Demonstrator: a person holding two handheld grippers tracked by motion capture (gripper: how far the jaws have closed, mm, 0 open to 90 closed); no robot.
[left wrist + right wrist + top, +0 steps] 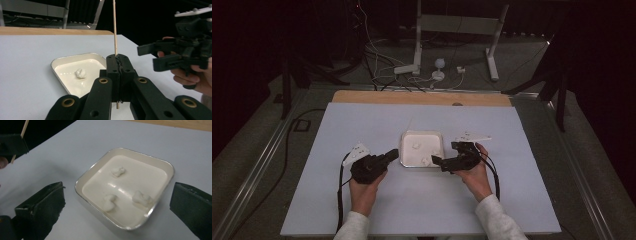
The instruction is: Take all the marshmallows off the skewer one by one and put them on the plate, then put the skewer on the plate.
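White, soft-looking lumps (118, 171) lie in the shallow white square tray with a metal rim (97, 167), three of them in the right gripper view: one toward the far side, two closer to the near rim. The tray sits in the middle of the pale blue-grey table top (362, 210), between the two hands.

The left gripper (117, 65) has its black jaws pressed together on a thin wooden skewer (114, 25), which stands nearly upright and pokes out both above and below the pads. The right gripper (117, 207) hangs over the tray's near edge with its jaws spread wide and nothing between them.

The step in hand looks like picking a lump to thread onto the skewer. To do it well, the person should lower the right gripper over a single lump (the two near ones lie close together, so a clean approach matters), close gently so the piece is not crushed, and leave its middle exposed. The left hand should keep the skewer steady and pinched firmly, so the stick does not slide when the lump is pushed onto its tip.
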